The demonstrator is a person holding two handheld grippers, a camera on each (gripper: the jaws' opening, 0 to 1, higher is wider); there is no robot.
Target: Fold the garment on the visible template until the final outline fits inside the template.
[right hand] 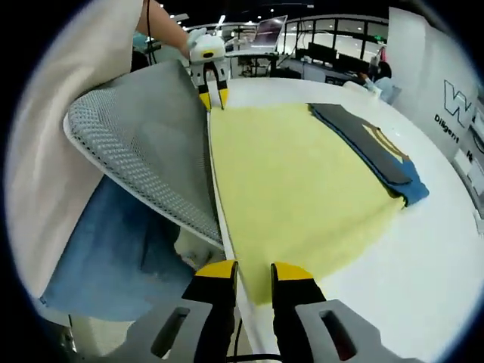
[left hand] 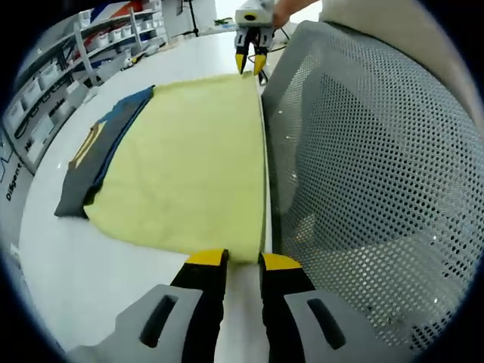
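Both tongs sat at the near edge of the table: your left gripper [left hand: 242, 261] had its yellow-tipped jaws narrowly parted at one corner of the yellow garment [left hand: 185, 174], and your right gripper [right hand: 253, 266] stood likewise at the opposite corner — whether either had actually pinched cloth, I could not tell. That garment lay spread flat on the white table [left hand: 68, 272], its far edge overlapping a dark grey and blue template [right hand: 374, 151]. It looked light, soft and limp, likely to sag and drag, so the corners were the sensible place to grip. Beside you, a grey mesh chair back [left hand: 370, 189] crowded the table edge.
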